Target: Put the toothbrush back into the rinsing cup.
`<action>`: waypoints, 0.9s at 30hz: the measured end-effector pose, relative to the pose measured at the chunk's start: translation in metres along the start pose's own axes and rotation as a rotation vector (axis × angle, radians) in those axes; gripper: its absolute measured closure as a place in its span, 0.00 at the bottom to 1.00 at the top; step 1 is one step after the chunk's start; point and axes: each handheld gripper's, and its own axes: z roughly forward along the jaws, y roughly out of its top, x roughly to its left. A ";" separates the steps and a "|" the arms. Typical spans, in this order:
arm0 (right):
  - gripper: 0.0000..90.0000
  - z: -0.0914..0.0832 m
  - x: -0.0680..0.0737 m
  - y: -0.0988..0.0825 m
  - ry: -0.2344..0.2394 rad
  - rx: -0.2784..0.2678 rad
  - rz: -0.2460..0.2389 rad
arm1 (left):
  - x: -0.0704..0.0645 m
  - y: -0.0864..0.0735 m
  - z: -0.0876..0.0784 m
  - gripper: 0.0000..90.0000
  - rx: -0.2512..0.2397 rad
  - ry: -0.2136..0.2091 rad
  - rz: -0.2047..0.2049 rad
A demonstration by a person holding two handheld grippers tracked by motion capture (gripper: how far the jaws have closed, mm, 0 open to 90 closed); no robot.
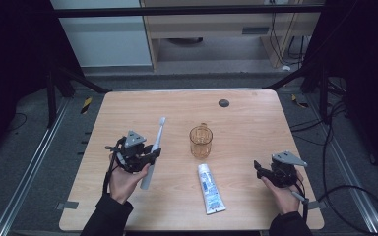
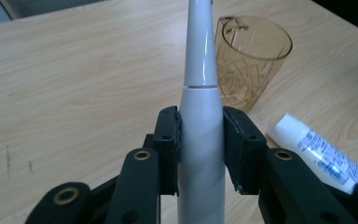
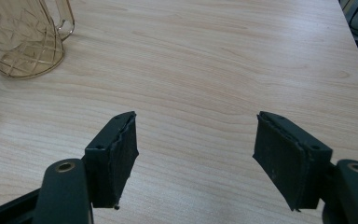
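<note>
White plastic is what your left gripper (image 2: 200, 149) pinches: the electric toothbrush (image 2: 200, 121), handle squeezed between both pads, head pointing up the frame. In the high view the toothbrush sits left of centre. So the grasp looks done; what probably remains is carrying it to the amber glass cup (image 1: 201, 141) at centre. Your right gripper (image 3: 196, 158) waits spread and empty at lower right. The toothpaste tube (image 1: 210, 189) lies below the cup, so swing above it. The table (image 1: 256, 123) offers bare wood towards the top edge.
</note>
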 end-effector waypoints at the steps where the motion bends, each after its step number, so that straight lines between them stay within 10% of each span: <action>1: 0.33 0.000 0.000 0.000 0.000 0.000 -0.002 | 0.000 0.003 0.001 0.74 -0.008 0.004 0.001; 27: 0.31 0.003 0.002 -0.001 -0.023 -0.021 -0.043 | -0.005 0.070 0.024 0.74 -0.278 -0.002 -0.048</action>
